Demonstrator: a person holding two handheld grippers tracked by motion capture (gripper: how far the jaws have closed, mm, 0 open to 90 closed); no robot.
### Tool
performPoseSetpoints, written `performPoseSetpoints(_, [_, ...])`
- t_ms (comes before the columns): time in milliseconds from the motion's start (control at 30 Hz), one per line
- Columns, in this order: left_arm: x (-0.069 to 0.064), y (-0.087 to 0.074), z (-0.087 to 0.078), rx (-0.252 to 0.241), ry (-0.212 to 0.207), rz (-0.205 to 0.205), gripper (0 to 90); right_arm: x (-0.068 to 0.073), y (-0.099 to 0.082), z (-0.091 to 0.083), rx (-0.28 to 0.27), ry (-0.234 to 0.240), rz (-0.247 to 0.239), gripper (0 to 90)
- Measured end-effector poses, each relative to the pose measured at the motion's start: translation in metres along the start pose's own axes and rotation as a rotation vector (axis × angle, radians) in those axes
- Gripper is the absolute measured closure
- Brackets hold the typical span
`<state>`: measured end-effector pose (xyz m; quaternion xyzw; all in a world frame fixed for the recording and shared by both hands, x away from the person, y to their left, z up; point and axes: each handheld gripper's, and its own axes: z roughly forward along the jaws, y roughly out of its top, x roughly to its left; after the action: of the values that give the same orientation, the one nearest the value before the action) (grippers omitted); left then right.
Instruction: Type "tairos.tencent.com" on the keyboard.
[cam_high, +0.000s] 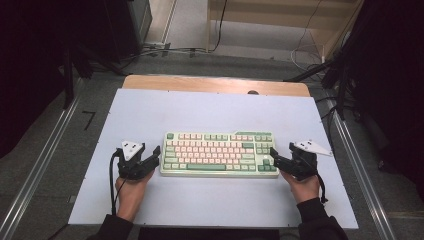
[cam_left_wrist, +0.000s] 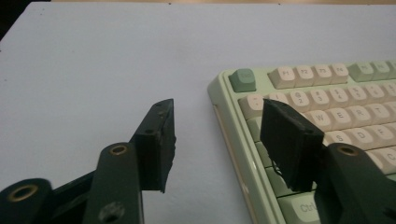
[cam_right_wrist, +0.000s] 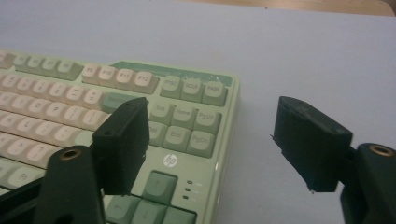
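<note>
A mint-green keyboard (cam_high: 220, 154) with cream and green keys lies flat in the middle of the white board (cam_high: 200, 110). My left gripper (cam_high: 154, 159) is at its left end, open. In the left gripper view the keyboard (cam_left_wrist: 336, 116) has one jaw above the keys near its left edge and the other over bare board, so the left gripper (cam_left_wrist: 218, 107) straddles that edge without pressing. My right gripper (cam_high: 275, 159) is at the right end, open. In the right gripper view the right gripper (cam_right_wrist: 212, 107) straddles the right edge of the keyboard (cam_right_wrist: 70, 102) the same way.
The white board rests on a wooden table whose far edge (cam_high: 215, 84) shows behind it. Metal rails (cam_high: 45, 160) run along both sides on the floor. Cables (cam_high: 165, 50) and dark equipment stand beyond the table. Bare board lies in front of and behind the keyboard.
</note>
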<state>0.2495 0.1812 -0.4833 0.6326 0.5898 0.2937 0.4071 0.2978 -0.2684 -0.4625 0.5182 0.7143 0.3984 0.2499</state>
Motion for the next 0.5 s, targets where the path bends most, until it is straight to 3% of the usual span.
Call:
performPoseSetpoints(167, [-0.006, 0.001, 0.001, 0.001, -0.038, 0.016, 63.9, 0.006, 0.001, 0.004, 0.005, 0.02, -0.003, 36.5])
performPoseSetpoints(333, [-0.012, 0.003, 0.006, 0.012, -0.064, 0.002, 75.9, 0.013, 0.003, 0.009, 0.005, 0.061, 0.025, 54.0])
performPoseSetpoints(433, [-0.016, 0.004, 0.005, 0.006, -0.053, 0.035, 82.2, 0.024, 0.004, 0.011, 0.01, 0.067, -0.035, 66.7])
performPoseSetpoints(500, [-0.017, 0.004, 0.005, 0.003, -0.054, 0.034, 86.8, 0.029, 0.005, 0.009, 0.001, 0.083, -0.048, 78.3])
